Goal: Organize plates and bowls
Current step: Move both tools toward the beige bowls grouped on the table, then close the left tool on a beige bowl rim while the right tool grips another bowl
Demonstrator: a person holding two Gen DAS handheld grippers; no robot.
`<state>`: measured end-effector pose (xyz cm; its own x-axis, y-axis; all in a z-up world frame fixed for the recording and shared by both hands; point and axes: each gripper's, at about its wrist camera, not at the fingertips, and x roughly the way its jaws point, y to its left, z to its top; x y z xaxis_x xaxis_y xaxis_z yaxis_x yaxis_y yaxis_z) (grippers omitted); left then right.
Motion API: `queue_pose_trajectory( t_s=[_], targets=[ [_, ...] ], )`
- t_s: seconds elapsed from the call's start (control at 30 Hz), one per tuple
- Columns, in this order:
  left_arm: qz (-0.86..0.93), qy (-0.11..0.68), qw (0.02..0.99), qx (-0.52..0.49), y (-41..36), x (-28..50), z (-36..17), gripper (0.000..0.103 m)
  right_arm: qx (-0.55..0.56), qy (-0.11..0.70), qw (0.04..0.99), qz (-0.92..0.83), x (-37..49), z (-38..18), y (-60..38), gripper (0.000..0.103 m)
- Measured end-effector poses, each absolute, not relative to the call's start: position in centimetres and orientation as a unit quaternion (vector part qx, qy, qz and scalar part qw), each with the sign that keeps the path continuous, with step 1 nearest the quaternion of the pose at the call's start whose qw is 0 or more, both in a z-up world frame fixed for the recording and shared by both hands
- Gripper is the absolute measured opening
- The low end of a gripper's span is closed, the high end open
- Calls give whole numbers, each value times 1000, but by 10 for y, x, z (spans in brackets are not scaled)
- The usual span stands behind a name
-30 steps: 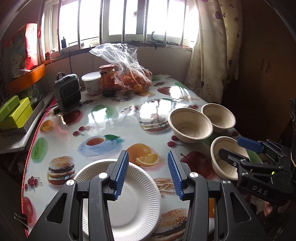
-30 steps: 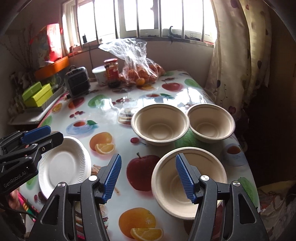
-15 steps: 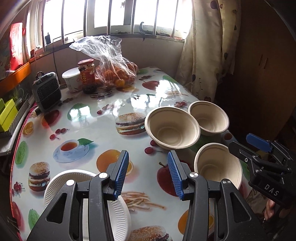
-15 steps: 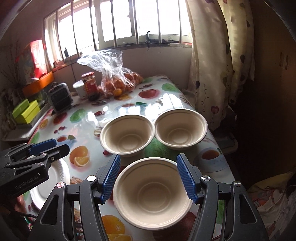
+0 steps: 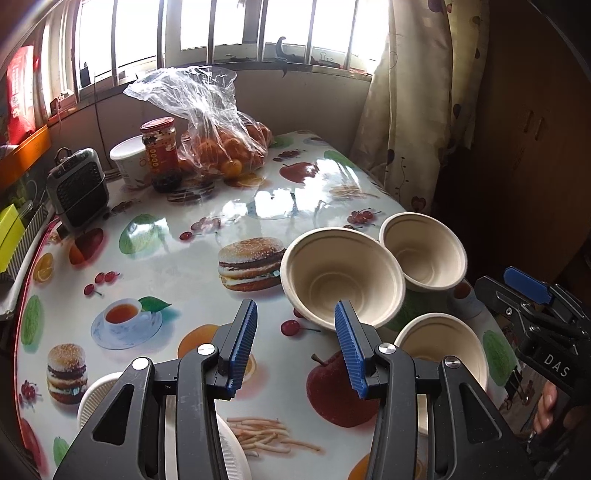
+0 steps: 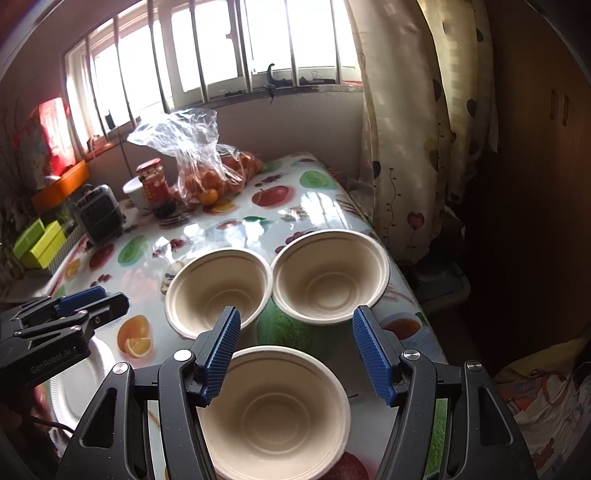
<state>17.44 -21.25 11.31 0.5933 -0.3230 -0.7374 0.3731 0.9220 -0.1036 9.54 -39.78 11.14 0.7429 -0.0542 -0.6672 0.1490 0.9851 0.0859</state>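
Left gripper (image 5: 293, 345) hangs released over the tablecloth (image 5: 192, 258), plate (image 5: 229, 454) beneath its arms, while from the right wrist, right gripper (image 6: 295, 352) gapes unclenched above the nearest bowl (image 6: 273, 410).

Barred window (image 5: 236, 33) across far wall, bright daylight through. Sill (image 5: 295, 66) just below, clips and small clutter on it. Patterned cream curtain (image 6: 417, 140) right of window, hanging to floor. Dark wooden cupboard (image 5: 532, 147) right of curtain. Glossy fruit-and-burger print worktop (image 5: 177, 258) below window, glare patches on its far half.
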Motion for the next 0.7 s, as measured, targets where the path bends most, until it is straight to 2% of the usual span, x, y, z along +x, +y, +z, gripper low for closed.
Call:
queue_pose_trajectory(
  t_s=[0.7],
  targets=[
    [-211,458,863,12,-210,241,86,45,87,391,915,-34,144,88,-379,64]
  ],
)
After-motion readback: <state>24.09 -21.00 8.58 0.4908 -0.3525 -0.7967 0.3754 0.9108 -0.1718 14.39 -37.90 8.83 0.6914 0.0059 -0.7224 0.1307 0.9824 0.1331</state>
